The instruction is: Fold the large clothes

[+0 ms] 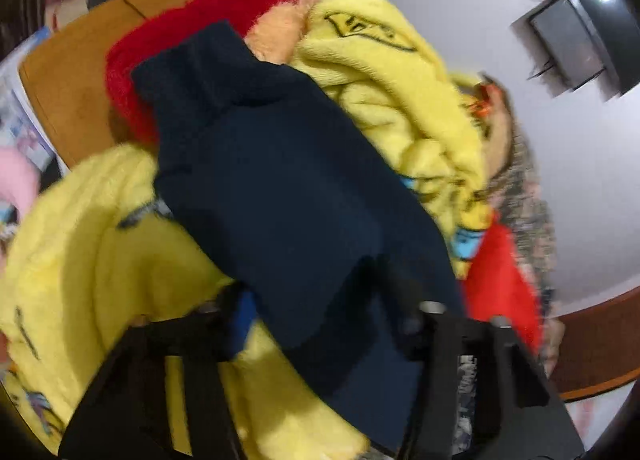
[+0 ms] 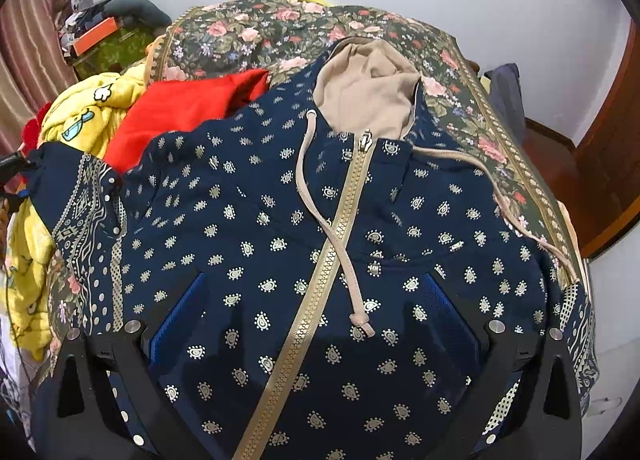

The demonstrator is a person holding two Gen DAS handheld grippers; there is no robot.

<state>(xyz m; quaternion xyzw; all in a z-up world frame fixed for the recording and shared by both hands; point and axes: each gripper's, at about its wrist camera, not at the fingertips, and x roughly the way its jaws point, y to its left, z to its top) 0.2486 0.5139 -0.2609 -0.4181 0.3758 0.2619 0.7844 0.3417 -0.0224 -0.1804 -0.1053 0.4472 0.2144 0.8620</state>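
Navy sleeve (image 1: 280, 188) fills the left wrist view nearest you: its cuff end drapes between the left gripper's (image 1: 320, 312) fingers (image 1: 408, 300). Frame is blurred; you cannot tell whether the pads already press the cloth or stand just off it.

Right gripper (image 2: 316, 324) hangs over the hoodie (image 2: 280, 240) front, fingers spread wide, one on each side of the zipper (image 2: 320, 260), pinching nothing. Hoodie lies face up and zipped on the floral bedspread (image 2: 248, 32), hood (image 2: 368, 100) at the far end.

Risks, judged from this layout:
- Sleeve rests on the yellow fleece (image 1: 100, 228). If you bite deep, the fingers likely take fleece along with the sleeve and drag the pile onto the hoodie.
- Shallow bite on thick cuff fabric: sleeve may slip out mid-fold.
- Drawcord (image 2: 340, 260) crosses the zipper between the right fingers. Press down or pinch there and the cord may snag, pulling the hood askew.
- Red garment (image 2: 180, 108) touches the hoodie's far left shoulder; a fold across the body could trap it underneath.
- Beyond, clutter by the curtain (image 2: 32, 52) is well apart, no concern.
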